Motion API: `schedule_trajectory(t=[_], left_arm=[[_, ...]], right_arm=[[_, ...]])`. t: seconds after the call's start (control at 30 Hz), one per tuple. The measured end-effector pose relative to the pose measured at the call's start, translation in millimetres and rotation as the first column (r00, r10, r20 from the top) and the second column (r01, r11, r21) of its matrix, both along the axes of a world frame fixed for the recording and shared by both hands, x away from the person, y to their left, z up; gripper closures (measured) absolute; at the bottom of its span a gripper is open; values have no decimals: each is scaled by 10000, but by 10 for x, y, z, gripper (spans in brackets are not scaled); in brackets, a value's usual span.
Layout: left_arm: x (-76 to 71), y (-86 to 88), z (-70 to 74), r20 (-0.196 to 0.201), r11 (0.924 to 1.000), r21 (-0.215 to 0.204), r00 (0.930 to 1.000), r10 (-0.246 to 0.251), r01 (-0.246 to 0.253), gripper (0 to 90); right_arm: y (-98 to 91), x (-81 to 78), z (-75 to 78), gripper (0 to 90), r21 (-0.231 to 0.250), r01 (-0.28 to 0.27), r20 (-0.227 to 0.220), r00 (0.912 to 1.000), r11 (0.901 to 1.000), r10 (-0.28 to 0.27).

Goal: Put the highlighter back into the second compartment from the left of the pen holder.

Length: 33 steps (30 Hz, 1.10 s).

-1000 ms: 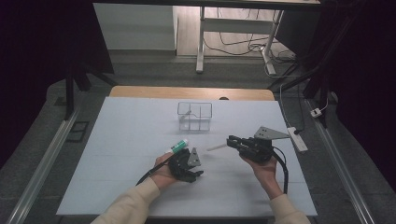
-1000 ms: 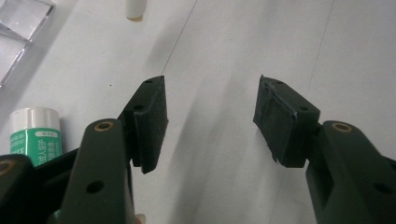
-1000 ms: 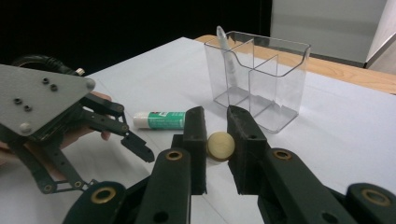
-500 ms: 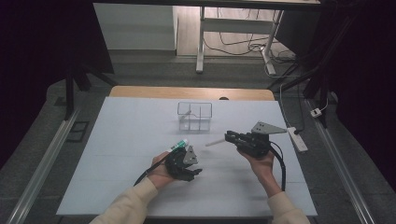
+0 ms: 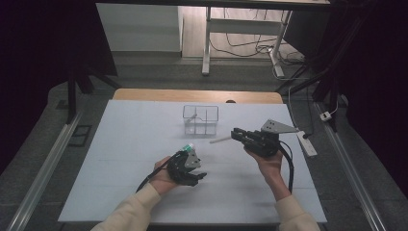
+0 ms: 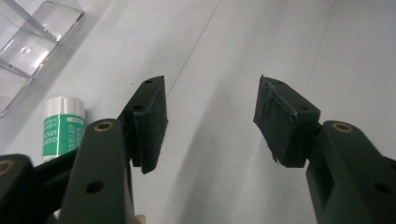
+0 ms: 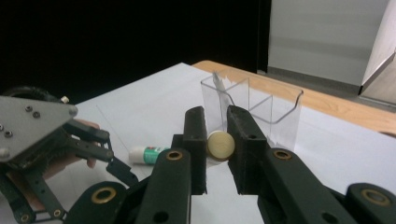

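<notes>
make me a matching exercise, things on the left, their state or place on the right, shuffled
Things:
1. left gripper
2. right gripper
3. glue stick
4. clear box

States or places:
a. lying on the table beside the left gripper
b. standing at the far middle of the table
c. open, nothing between the jaws
d. shut on a cream stick

Pairs: 1-c, 2-d, 3-a, 4-b
</notes>
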<state>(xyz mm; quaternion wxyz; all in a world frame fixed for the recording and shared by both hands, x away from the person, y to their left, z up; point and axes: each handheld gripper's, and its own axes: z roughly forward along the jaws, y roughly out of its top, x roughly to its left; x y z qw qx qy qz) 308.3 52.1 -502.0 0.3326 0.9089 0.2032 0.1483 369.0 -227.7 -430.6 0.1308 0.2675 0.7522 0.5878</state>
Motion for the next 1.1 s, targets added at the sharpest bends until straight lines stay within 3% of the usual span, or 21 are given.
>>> schedule_trajectory(t=[0.5, 1.1], left_arm=[[14, 68, 7, -140, 9995, -262, 9998, 152, -156, 434], [24, 96, 15, -239, 9991, -330, 9994, 269, -277, 397]], right_arm=[[136, 156, 174, 773, 658, -88, 323, 9995, 9978, 67], [241, 361, 440, 772, 822, 99, 464, 9988, 9966, -137]])
